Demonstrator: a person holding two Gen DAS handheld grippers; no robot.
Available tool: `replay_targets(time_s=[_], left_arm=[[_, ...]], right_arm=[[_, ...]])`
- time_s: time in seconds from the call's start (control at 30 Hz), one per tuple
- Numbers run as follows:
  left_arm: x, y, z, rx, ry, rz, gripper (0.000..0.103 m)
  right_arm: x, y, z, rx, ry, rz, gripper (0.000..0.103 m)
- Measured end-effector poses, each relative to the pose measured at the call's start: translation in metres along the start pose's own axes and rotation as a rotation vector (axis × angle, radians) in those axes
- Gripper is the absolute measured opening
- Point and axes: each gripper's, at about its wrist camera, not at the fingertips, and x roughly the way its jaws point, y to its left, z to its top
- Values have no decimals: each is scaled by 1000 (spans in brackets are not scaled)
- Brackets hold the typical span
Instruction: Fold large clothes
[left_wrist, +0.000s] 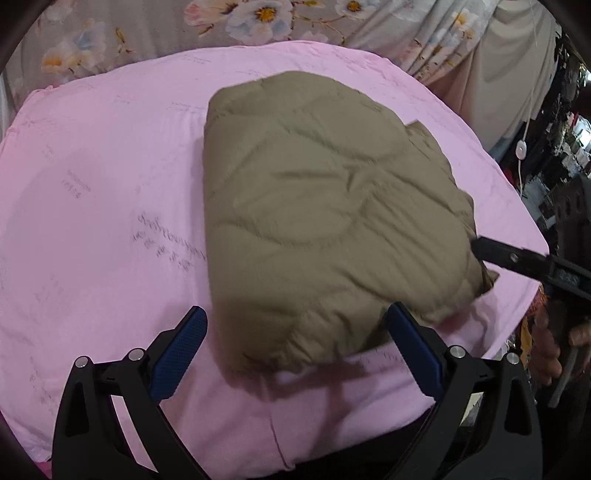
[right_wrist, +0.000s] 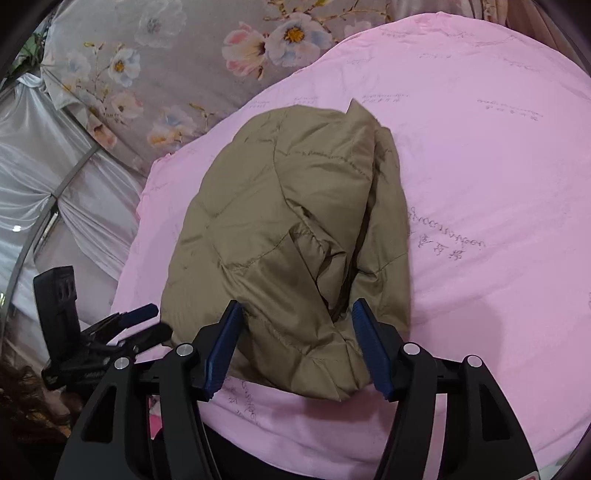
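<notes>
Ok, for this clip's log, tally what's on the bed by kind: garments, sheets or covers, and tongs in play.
Garments: 1, the folded khaki quilted jacket
Bed covers: 2, the pink sheet under it and the floral cover behind
Tongs: 2, the left tongs and the right tongs, both open at the jacket's edges
Total: 5

We see a plain olive-brown quilted jacket (left_wrist: 325, 214) stitched in curved lines, lying on a pink sheet (left_wrist: 110, 206) printed with faint grey script. Along the top of the frame we see a grey cloth (right_wrist: 177, 59) patterned with white, pink and pale blue flowers with yellow centres. Our left gripper (left_wrist: 295, 328) and right gripper (right_wrist: 297, 332) are black with blue pads (left_wrist: 181, 350).
</notes>
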Motion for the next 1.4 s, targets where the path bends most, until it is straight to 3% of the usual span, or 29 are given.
replay_targets(time_s=[0.1, 0.13, 0.17, 0.23, 0.3, 0.37, 0.47, 0.53, 0.7, 1.0, 1.13, 1.27, 1.33, 1.4], left_arm=[[13, -6, -15, 41, 12, 74, 96], [19, -6, -18, 51, 17, 110, 96], [26, -3, -19, 44, 26, 144, 96], [34, 5, -18, 16, 39, 196, 83], [31, 16, -13, -14, 31, 232, 79], [26, 24, -9, -29, 20, 232, 80], [34, 22, -9, -20, 35, 241, 80], [40, 19, -10, -13, 42, 259, 80], [45, 19, -9, -20, 52, 259, 80], [45, 20, -6, -20, 59, 268, 80], [36, 22, -8, -20, 63, 249, 80], [9, 28, -4, -33, 54, 137, 79], [-5, 34, 4, -38, 42, 81, 79], [-14, 39, 14, -53, 32, 38, 79]], right_arm=[[13, -9, 4, 80, -11, 54, 62], [16, -10, 6, 99, -16, 69, 56], [16, -8, 8, 101, -20, 83, 38], [0, 3, 11, 75, -59, 115, 14], [-26, 13, 12, 73, -117, 150, 7], [-38, 20, 9, 57, -135, 96, 5], [-9, 10, -1, 38, -59, -103, 5], [6, -1, -5, 68, -41, -120, 6], [26, 0, -8, 9, -43, -198, 8], [25, 0, -3, 13, -17, -202, 11], [2, 4, 4, 38, -18, -190, 25], [-32, -3, 17, 71, -88, -156, 36], [-44, -7, 27, 78, -131, -157, 45], [-48, -12, 38, 88, -157, -180, 48]])
